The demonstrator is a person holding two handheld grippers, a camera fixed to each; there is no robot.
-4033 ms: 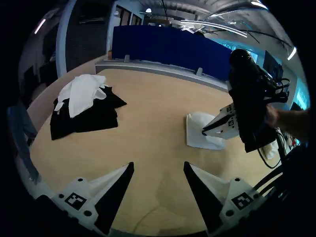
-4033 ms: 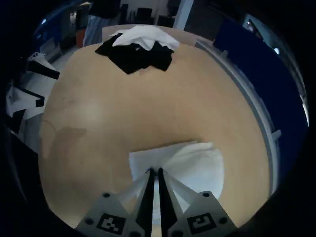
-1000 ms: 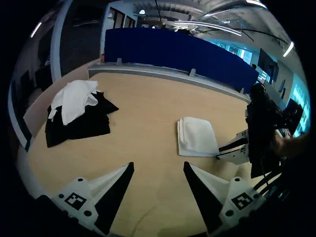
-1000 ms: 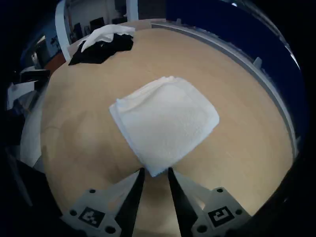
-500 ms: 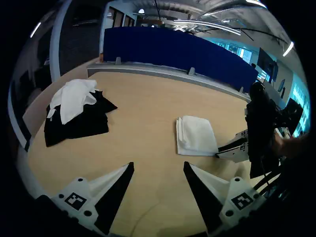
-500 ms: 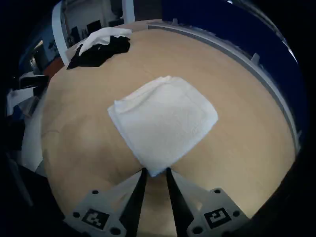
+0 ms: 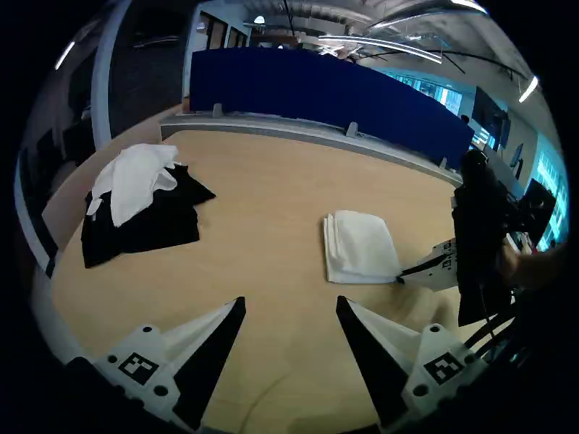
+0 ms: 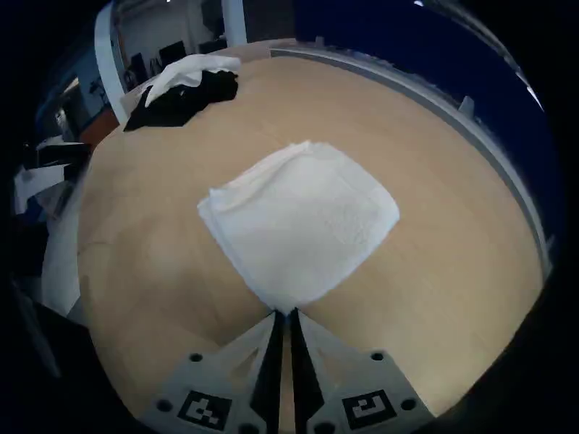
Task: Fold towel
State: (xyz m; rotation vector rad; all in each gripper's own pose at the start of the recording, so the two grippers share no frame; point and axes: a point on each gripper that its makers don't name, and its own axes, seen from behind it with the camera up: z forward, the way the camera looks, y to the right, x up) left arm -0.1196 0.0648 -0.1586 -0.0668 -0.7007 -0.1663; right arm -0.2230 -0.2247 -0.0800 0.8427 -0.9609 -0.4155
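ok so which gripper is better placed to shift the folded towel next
Right. The right gripper has its fingers shut at the near corner of the folded white towel, apparently pinching it. The left gripper is open over bare table, short of the towel.

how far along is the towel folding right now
Done: the white towel lies as a compact folded square on the table. In hand: the right gripper is shut at its near corner; a pinch can't be confirmed. The left gripper hangs open, apart. Left: perhaps a final tidy; a pile of cloths sits unfolded.
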